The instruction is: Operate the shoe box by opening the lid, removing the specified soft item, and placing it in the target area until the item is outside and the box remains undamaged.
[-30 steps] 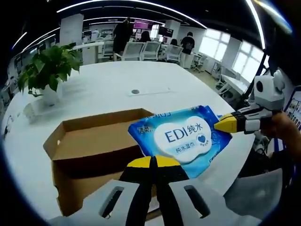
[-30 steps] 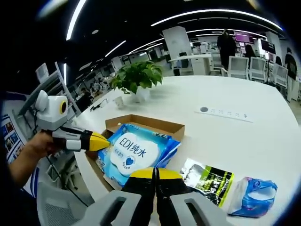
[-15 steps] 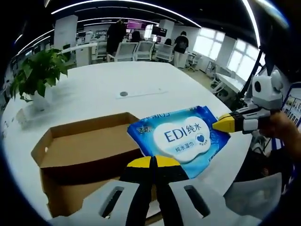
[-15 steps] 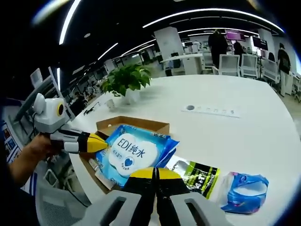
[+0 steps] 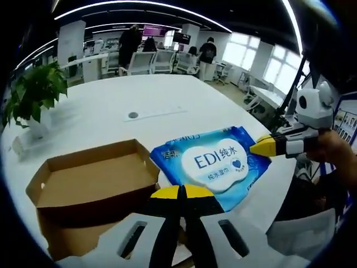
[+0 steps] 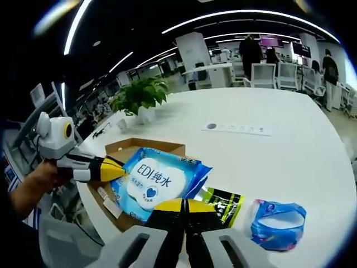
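Observation:
A blue and white wet-wipes pack (image 5: 215,163) hangs in the air, held at two edges. My left gripper (image 5: 182,191) is shut on its near edge, and my right gripper (image 5: 257,148) comes in from the right, shut on its far corner. In the right gripper view, the same pack (image 6: 152,180) sits between my right gripper (image 6: 184,205) and my left gripper (image 6: 118,169). The open brown cardboard shoe box (image 5: 83,181) stands on the white table to the left of the pack; its far rim (image 6: 146,144) shows behind the pack.
A green and black packet (image 6: 222,202) and a blue plastic bag (image 6: 277,222) lie on the table beside the box. A potted plant (image 5: 32,95) stands at the far left. A round grommet (image 5: 133,115) is set in the tabletop. People and office chairs are far behind.
Both grippers have carried the pack sideways off the box, toward the green packet. In the left gripper view the box has slid left from under the pack.

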`<state>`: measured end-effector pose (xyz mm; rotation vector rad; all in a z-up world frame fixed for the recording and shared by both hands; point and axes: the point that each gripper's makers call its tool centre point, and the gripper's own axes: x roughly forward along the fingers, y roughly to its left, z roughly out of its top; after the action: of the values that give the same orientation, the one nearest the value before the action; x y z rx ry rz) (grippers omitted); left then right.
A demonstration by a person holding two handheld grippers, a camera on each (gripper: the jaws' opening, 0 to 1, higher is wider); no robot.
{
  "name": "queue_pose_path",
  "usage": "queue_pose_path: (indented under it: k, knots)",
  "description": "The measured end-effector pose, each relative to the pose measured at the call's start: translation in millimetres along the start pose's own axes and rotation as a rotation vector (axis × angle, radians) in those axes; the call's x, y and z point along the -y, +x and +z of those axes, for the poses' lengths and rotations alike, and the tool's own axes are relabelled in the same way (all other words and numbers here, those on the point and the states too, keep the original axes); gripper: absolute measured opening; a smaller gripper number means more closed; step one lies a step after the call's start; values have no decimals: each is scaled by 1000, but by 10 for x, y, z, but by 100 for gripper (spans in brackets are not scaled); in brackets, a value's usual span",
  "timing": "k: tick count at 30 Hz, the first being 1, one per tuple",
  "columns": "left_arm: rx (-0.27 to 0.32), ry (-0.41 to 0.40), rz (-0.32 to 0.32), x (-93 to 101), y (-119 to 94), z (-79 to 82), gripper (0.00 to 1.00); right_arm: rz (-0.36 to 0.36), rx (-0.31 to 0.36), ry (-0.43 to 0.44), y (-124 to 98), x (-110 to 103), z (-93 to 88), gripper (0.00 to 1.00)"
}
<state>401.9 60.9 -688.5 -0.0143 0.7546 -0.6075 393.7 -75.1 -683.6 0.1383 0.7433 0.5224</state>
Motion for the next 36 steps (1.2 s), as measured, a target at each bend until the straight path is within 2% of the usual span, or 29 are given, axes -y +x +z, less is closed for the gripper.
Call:
queue_pose_path:
  k: [10,17,24,36]
  knots:
    - [-6,36,-11,137,236,-55,0,-31,-13,-3,-7,217,-118,0]
    - [-22,42,-11,140,397,-119,0,-52,-10,15,54,392,-182,0]
    - [-62,19,-6,116,579,-249,0,-91,-21,34,174,526,-296,0]
    - [-137,96,22,89,814,-452,0,-126,-63,-6,385,699,-487,0]
